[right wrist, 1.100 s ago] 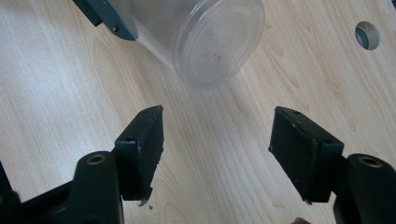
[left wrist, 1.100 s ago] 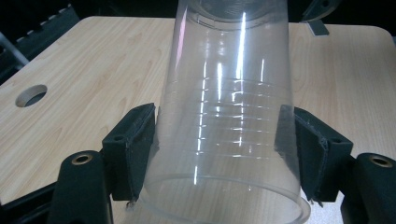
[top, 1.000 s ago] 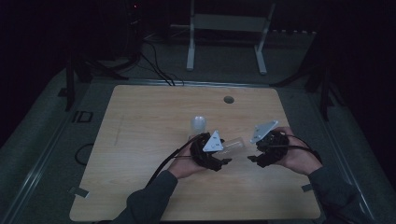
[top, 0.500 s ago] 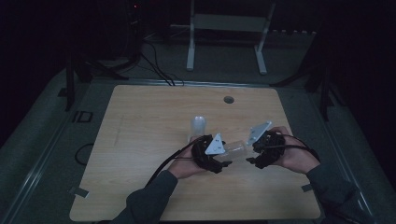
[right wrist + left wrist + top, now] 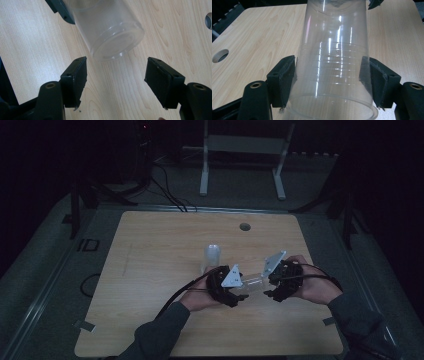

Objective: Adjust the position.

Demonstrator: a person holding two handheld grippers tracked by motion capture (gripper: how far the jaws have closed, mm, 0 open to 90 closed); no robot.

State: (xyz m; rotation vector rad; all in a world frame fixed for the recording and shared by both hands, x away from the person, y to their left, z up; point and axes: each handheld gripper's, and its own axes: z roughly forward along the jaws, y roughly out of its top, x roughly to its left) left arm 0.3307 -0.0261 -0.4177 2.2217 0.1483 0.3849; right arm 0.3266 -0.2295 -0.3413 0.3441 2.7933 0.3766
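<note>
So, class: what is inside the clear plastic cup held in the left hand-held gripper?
Nothing shows inside the clear plastic cup: wood grain of the light wooden table reads through its wall. Its far end runs past the frame's top edge, unseen.

A dim recording lab or test room, not a home: one bare light-wood table (image 5: pixel 150 270) with a round cable hole (image 5: pixel 244 226) stands on grey flooring, black cables (image 5: pixel 167 190) trail beyond the grippers, and a white metal stand (image 5: pixel 242 150) (its purpose unclear) rises behind in the dark.
</note>
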